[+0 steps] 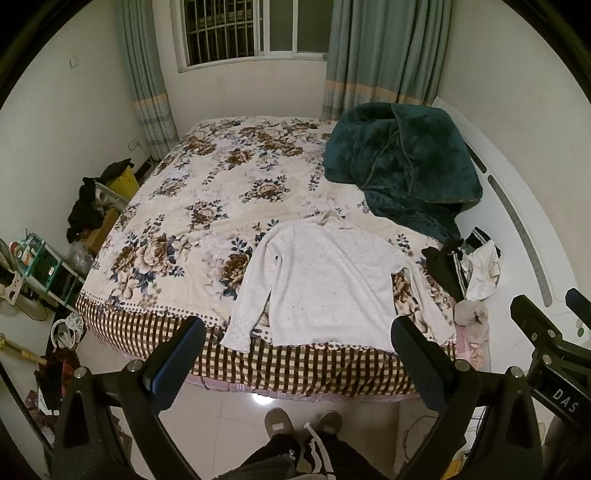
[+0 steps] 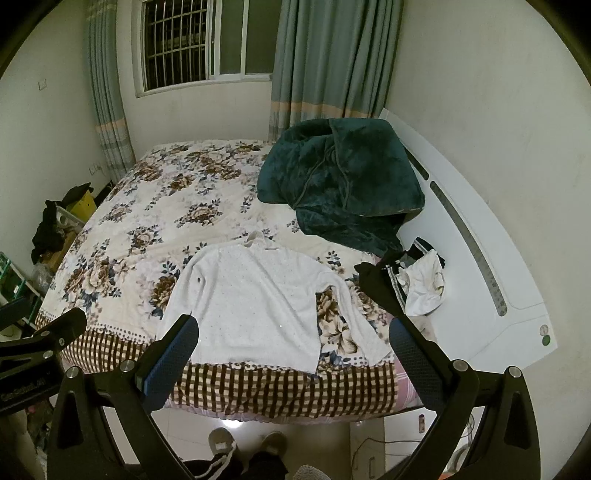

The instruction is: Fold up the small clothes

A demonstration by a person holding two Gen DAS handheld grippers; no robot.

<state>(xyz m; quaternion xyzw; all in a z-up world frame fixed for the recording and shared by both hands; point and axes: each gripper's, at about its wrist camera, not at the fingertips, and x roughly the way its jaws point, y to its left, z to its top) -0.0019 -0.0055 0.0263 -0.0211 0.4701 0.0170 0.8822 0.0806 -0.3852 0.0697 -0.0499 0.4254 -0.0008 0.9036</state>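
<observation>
While both tools hang over the floor short of the bed, here's the layout, near to far.
Feet: two grey slippers [image 1: 303,421] at the bottom centre of the frame, on pale glossy tiles.
Left gripper [image 1: 299,360]: fingers spread wide, nothing between them, low in its own frame, in front of the bed edge.
Right gripper [image 2: 293,360]: same story, fingers far apart, holding nothing; its black frame also shows at the lower right of the left view.
Sweater [image 1: 325,284]: white, long-sleeved, lying flat and face up at the near edge of the bed [image 1: 192,206], hem toward the camera, both sleeves spread out; centre of both frames.
Clothes pile [image 1: 465,269]: black and white pieces bunched just right of the sweater.
Blanket [image 1: 402,162]: dark green, heaped at the upper right of the bed.
Window [image 1: 251,29]: barred, top centre, curtains either side.
Clutter [image 1: 92,206]: boxes and dark clothes along the left wall.
</observation>
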